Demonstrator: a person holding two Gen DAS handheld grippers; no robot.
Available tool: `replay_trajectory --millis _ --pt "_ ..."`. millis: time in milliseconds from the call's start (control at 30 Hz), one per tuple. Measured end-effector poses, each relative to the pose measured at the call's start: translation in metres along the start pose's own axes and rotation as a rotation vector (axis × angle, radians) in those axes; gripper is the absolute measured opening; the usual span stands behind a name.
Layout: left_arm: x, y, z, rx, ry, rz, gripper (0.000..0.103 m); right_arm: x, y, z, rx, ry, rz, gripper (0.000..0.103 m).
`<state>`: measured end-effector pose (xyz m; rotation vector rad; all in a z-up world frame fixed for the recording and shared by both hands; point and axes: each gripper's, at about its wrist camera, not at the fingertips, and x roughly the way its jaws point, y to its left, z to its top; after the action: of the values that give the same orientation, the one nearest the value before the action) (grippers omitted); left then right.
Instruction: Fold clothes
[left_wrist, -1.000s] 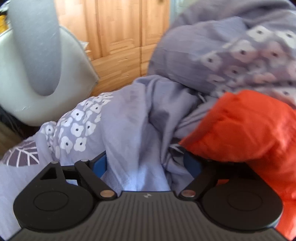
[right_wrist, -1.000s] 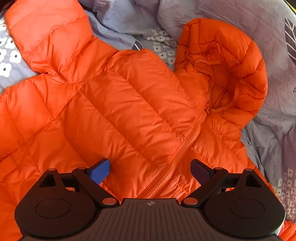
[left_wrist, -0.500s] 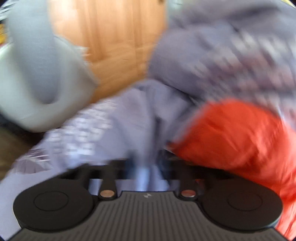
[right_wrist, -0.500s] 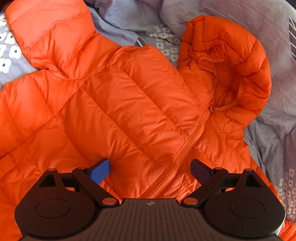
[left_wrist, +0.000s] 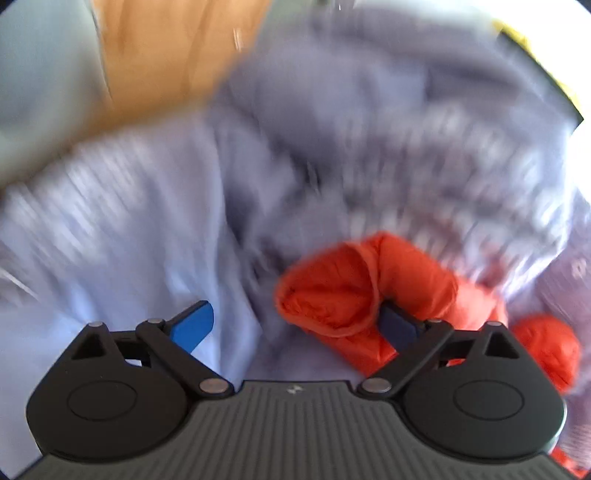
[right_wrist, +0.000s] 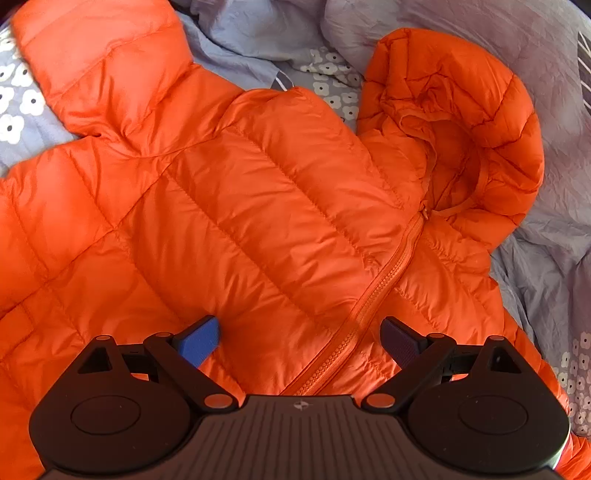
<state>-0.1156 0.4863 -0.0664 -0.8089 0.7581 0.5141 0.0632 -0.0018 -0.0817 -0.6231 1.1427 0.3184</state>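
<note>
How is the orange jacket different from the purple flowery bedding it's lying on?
The jacket is plain bright orange; the bedding is pale purple with white flowers. The jacket is puffy, stitched into quilted panels, with a zipper and a hood; the bedding is thin, unquilted cloth. The jacket lies spread out front up; the bedding is bunched and wrinkled around it. Both are soft fabric.

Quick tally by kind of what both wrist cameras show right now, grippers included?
Orange jacket: 1
Flowered bedding: 1
Grippers: 2, the left gripper with jaws opening and the right gripper open
Total: 4
</note>
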Motion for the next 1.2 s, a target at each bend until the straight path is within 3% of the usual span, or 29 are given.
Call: replay_trajectory --millis 133,233,300,400,500,567,700,767,867,967,1100,1167,1200 --pt "0.011 0.018 -0.009 -0.137 -0.033 -0.089 0.097 0.0 -0.001 -0.001 0.015 0.007 0.002 0.095" --pt "0.007 0.035 -0.015 -0.164 -0.061 -0.189 0.097 0.002 0.001 -0.001 0.012 0.016 0.004 0.096" --pt "0.008 0.041 -0.013 -0.164 -0.059 -0.205 0.097 0.004 0.003 0.0 0.002 0.022 0.0 0.096" --pt "0.003 0.02 -0.012 -0.032 -0.12 -0.13 0.087 0.005 0.005 0.003 -0.005 0.026 0.001 0.097" --pt "0.002 -0.015 -0.015 0.156 -0.203 -0.018 0.067 0.005 0.007 0.004 -0.013 0.028 -0.005 0.097" --pt "0.005 -0.03 -0.015 0.212 -0.198 -0.024 0.044 0.004 0.008 0.004 -0.015 0.027 -0.008 0.097" --pt "0.0 -0.043 -0.016 0.262 -0.18 -0.034 0.031 0.004 0.007 0.004 -0.011 0.028 -0.003 0.097" --pt "-0.008 -0.04 -0.015 0.238 -0.148 -0.056 0.024 0.004 0.007 0.004 -0.008 0.03 0.0 0.097" --pt "-0.015 -0.024 0.004 0.104 -0.069 -0.102 0.014 0.004 0.007 0.004 -0.006 0.032 0.001 0.097" --pt "-0.027 -0.005 0.024 -0.074 0.005 -0.178 0.011 0.004 0.007 0.004 -0.005 0.032 0.002 0.097" --pt "-0.075 0.014 0.046 -0.263 0.006 -0.264 0.01 0.005 0.006 0.005 -0.003 0.038 0.006 0.097" --pt "-0.089 0.019 0.061 -0.318 -0.016 -0.247 0.011 0.005 0.006 0.006 -0.005 0.04 0.007 0.097" --pt "-0.089 0.018 0.07 -0.312 -0.032 -0.193 0.011 0.006 0.006 0.006 -0.007 0.041 0.007 0.097"
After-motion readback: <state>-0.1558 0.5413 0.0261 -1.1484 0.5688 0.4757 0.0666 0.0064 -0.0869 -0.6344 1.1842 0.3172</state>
